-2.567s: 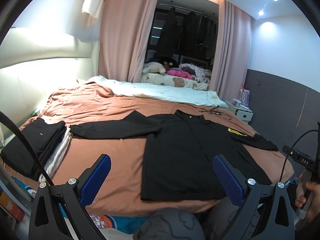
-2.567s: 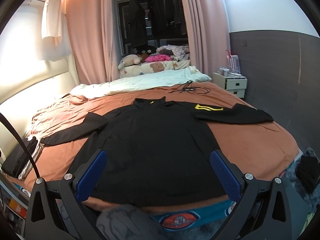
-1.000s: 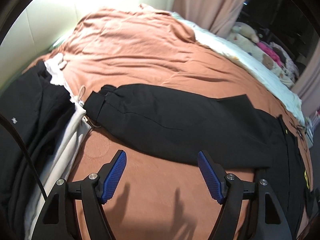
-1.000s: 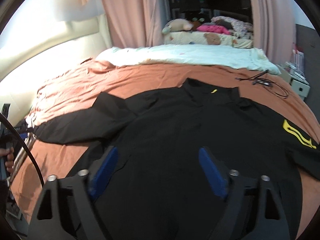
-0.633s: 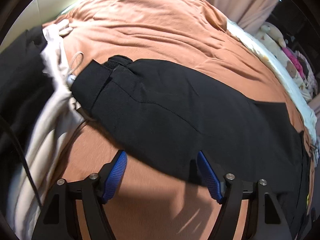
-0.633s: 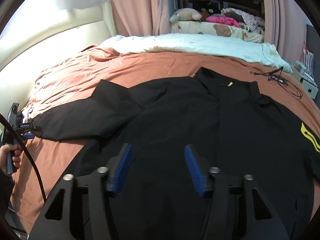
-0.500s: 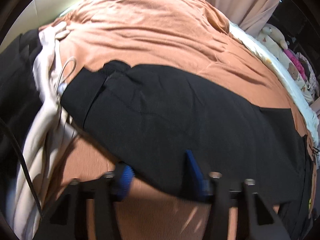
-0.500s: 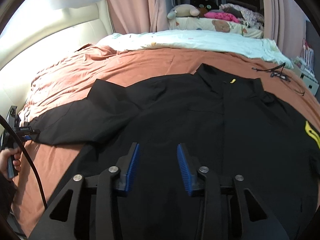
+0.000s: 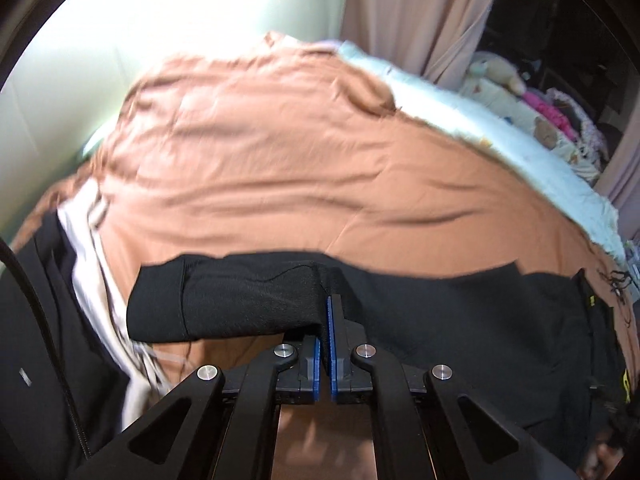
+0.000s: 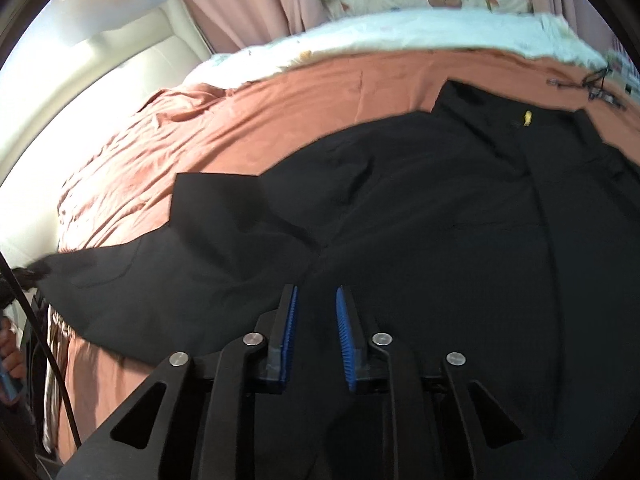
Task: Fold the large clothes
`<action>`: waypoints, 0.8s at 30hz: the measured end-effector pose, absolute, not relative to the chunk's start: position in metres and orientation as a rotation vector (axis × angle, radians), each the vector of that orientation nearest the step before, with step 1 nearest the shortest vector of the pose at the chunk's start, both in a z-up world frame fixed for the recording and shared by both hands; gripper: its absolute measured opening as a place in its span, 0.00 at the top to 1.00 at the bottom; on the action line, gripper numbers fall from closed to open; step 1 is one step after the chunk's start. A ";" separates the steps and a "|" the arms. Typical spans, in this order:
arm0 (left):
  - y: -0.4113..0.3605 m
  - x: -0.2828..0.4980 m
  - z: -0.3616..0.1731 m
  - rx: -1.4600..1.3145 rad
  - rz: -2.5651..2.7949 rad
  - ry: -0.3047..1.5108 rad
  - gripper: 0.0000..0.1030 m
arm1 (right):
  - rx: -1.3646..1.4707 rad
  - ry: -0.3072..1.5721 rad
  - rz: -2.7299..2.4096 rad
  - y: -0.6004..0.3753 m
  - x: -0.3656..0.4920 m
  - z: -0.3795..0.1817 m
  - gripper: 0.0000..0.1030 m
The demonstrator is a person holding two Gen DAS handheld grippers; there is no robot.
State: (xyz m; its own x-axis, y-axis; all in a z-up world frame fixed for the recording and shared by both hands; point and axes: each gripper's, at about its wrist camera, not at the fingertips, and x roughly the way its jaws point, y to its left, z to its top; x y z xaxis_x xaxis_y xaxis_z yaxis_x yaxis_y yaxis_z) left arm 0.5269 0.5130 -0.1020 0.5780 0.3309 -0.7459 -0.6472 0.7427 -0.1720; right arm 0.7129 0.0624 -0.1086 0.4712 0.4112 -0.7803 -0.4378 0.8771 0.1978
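Fold barely begun: the left hand-held gripper [image 9: 325,320], lower centre, pinched the sleeve [image 9: 240,300] of the black jacket [image 10: 440,220] spread on the bed [image 9: 280,160]; the right hand-held gripper [image 10: 316,320] hovered narrowly parted, empty.

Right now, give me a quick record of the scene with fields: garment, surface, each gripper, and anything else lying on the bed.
garment: black jacket, spread flat on the bed, collar toward the far side
sleeve: left sleeve pinched near the cuff and raised off the cover
surface: orange-brown bed cover
left gripper: jaws closed on the sleeve
right gripper: jaws narrowly apart over the jacket body, grip on the fabric unclear
other items: stack of folded clothes at the bed's left edge; pale blanket along the far side
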 end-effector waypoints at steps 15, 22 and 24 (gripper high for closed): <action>0.422 0.571 0.051 -0.255 0.393 0.585 0.99 | 0.073 1.033 0.596 0.056 0.741 -0.114 0.86; 0.341 0.606 0.096 -0.197 0.254 0.548 0.99 | 0.100 0.951 0.570 -0.015 0.713 -0.073 0.43; 0.310 0.618 0.106 -0.176 0.203 0.539 0.99 | 0.110 0.943 0.551 -0.039 0.710 -0.065 0.43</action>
State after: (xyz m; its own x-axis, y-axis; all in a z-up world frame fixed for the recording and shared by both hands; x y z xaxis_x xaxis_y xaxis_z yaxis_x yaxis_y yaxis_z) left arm 0.6180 0.3103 0.1064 0.8388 0.1453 -0.5247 -0.2372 0.9650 -0.1121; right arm 0.7099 -0.0393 -0.0652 0.4613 0.4939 -0.7371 -0.4006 0.8572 0.3237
